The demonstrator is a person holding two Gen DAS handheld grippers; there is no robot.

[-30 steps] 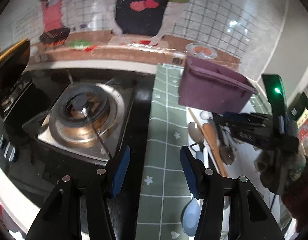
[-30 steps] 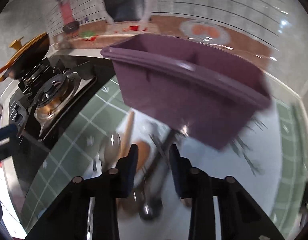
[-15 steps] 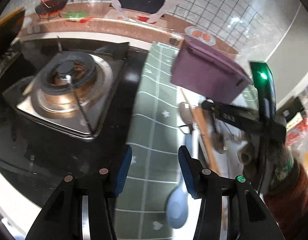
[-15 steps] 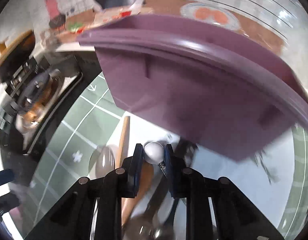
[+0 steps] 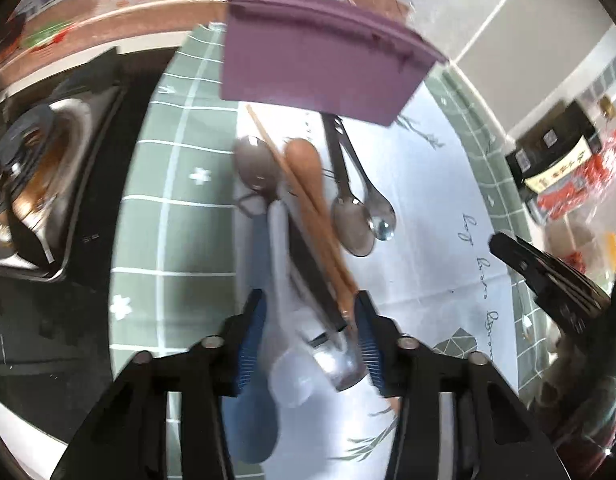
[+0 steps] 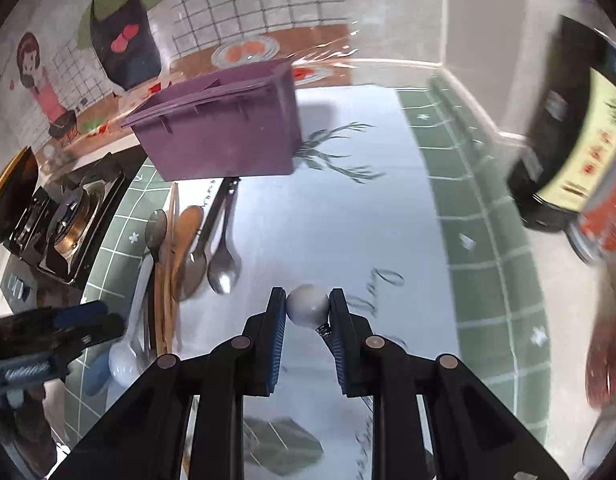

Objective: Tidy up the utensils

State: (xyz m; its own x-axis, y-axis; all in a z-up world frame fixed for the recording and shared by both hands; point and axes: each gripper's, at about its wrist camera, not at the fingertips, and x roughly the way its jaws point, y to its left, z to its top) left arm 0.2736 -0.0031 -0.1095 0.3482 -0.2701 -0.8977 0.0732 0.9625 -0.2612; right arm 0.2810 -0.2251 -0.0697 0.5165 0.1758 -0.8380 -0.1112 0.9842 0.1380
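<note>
Right tongs: my right gripper (image 6: 307, 309) is clamped on a small white round end (image 6: 307, 305), probably the knob of a utensil; the rest of it is hidden under the fingers, so I cannot name it.
Left tongs: my left gripper (image 5: 308, 340) stands spread, its blue pads either side of the utensil pile (image 5: 304, 216), closed on nothing.
Task things: wooden spoon (image 5: 308, 176), chopsticks (image 5: 276, 152), two metal spoons (image 5: 360, 216), a pale plastic spoon (image 5: 284, 312) and a blue one (image 5: 252, 392), lying just ahead of and between the left fingers, overlapping.
Bin: purple caddy (image 6: 224, 132) well ahead of both tongs, at the far end of the pile; dividers show in its top.
Handling, my judgement: all light and stiff. Metal handles thin and slippery, grip mid-handle across the flat. Wood gives better friction. The white knob is round and could roll out of the pads.
In the way: utensils cross each other, so lifting one may drag its neighbours.
Surroundings: gas burner (image 5: 24, 168) left of the left tongs; dark bottle (image 6: 568, 132) and red-labelled jars right of the right tongs, near a careless swing.
</note>
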